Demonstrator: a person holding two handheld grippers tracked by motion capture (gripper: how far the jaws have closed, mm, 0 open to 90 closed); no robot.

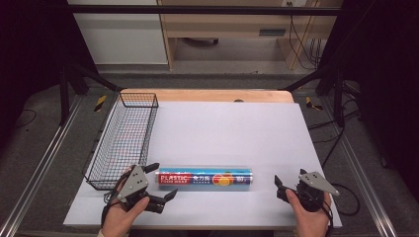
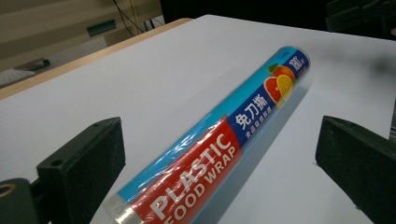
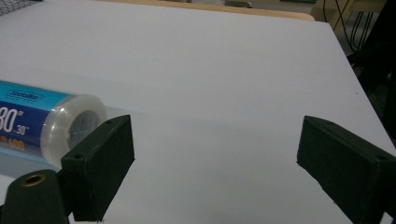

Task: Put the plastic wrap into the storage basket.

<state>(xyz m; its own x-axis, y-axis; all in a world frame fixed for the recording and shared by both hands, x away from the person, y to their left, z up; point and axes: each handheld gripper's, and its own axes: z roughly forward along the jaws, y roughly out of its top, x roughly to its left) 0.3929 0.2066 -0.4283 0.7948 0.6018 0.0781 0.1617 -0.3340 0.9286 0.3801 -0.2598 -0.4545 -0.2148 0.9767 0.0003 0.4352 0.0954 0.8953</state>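
At the table's near edge, my left gripper point(image 1: 159, 182) sits at 7 o'clock, jaws spread wide around the red end of a roll of plastic food wrap point(image 1: 204, 177), not touching it; my right gripper point(image 1: 282, 186), at 5 o'clock, is spread too, holding nothing. The roll lies flat on the white table point(image 1: 222, 128) between them. A black wire basket point(image 1: 126, 140) stands farther off at 10 o'clock
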